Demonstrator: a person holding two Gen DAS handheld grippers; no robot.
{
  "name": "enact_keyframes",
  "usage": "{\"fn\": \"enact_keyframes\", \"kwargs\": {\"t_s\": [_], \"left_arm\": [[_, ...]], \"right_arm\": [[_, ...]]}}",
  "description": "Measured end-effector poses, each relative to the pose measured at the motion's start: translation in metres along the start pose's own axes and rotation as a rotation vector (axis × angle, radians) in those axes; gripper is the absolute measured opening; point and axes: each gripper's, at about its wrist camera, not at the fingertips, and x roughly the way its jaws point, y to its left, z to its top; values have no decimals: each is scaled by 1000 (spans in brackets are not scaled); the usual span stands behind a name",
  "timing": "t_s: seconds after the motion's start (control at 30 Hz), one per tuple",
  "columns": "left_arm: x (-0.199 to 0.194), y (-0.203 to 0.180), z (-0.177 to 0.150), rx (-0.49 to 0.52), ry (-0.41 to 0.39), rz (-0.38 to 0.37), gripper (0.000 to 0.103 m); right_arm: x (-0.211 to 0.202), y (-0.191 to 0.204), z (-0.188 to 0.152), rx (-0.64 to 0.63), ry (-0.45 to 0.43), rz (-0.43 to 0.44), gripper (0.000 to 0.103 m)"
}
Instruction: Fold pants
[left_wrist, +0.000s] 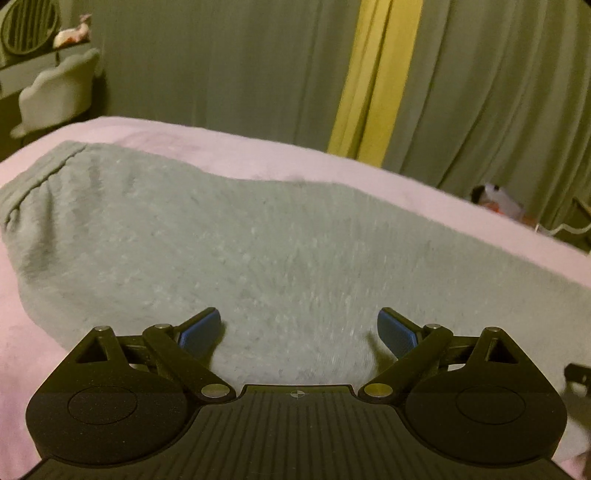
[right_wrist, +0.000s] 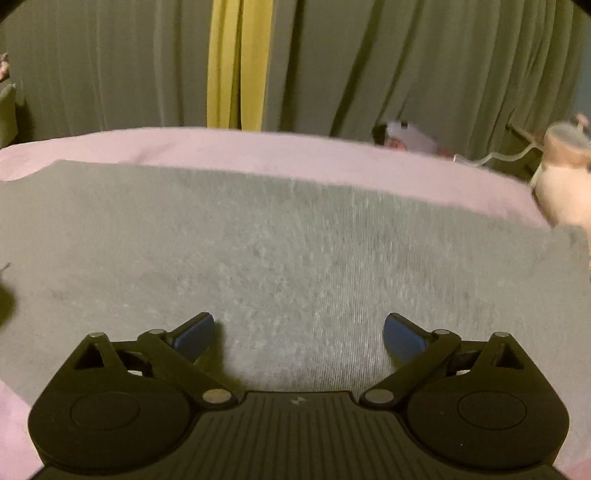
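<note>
Pale grey-green pants (left_wrist: 229, 254) lie spread flat over a pink bed cover (left_wrist: 221, 144), with a seamed, gathered end at the upper left of the left wrist view. My left gripper (left_wrist: 299, 328) hovers just over the fabric with its blue pads wide apart and nothing between them. In the right wrist view the same pants (right_wrist: 295, 251) fill the middle, their far edge straight against the pink cover (right_wrist: 258, 147). My right gripper (right_wrist: 299, 332) is open above the cloth, holding nothing.
Green curtains (left_wrist: 221, 66) with a yellow strip (left_wrist: 365, 81) hang behind the bed. A pale chair (left_wrist: 55, 92) stands at the far left. Small items (right_wrist: 406, 138) and a pale rounded object (right_wrist: 561, 177) sit past the bed's right edge.
</note>
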Motion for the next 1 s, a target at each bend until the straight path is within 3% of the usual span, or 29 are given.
{"fn": "enact_keyframes", "kwargs": {"t_s": [0.1,0.17,0.3,0.5,0.57,0.67,0.73,0.8,0.93,1.0], "left_arm": [[9,12,-3,-49,20,-36,97],[16,19,-5,-87,30,-13,97],[22,8,-9,-49,19,15,101],[25,-4,-14,21,27,62,102],[25,-5,-15,22,26,64,102],[29,-6,-13,23,24,64,103],[31,-9,-12,27,22,68,103],[31,-10,-13,35,20,75,103],[32,-11,-13,45,17,80,103],[33,-11,-13,46,16,82,103]], "right_arm": [[17,-13,4,60,5,-21,99],[22,-27,3,80,-27,-72,99],[34,-64,5,167,-54,-105,99],[46,-138,6,393,-105,-269,99],[42,-156,2,456,-114,-370,99],[36,-173,-9,567,-123,-490,99],[30,-169,-9,558,-121,-525,99],[22,-156,-5,490,-132,-481,99],[5,-116,4,337,-181,-203,99],[13,-99,7,240,-152,-122,99]]}}
